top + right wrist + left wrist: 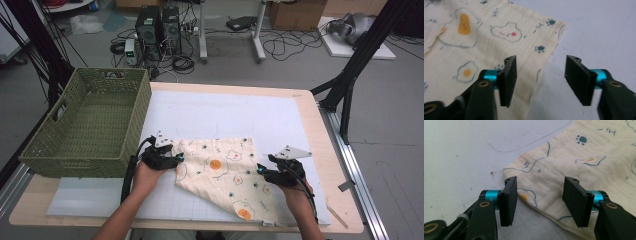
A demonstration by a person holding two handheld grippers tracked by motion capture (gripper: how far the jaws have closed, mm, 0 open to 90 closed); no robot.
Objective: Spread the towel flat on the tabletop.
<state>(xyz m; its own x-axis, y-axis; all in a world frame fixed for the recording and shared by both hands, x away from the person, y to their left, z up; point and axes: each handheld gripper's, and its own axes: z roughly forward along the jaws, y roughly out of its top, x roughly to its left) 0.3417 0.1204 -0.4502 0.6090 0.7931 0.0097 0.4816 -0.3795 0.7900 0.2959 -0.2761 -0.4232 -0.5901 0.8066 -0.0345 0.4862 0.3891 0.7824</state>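
A cream cloth (222, 172) printed with fried eggs and paw marks lies flat on the white mat (230, 115), folded into a rough square. My left gripper (177, 159) sits at the cloth's left corner; in the left gripper view its jaws stand apart over that corner (529, 178) with the pads clear of the fabric. My right gripper (260, 170) is at the cloth's right edge. In the right gripper view its jaws are apart, straddling the cloth's edge (549, 56), nothing pressed between them.
A green woven basket (87, 122) stands at the table's left side, close to my left hand. The wooden table edge (320, 130) borders the mat on the right. Cables, computer towers and boxes lie on the floor beyond.
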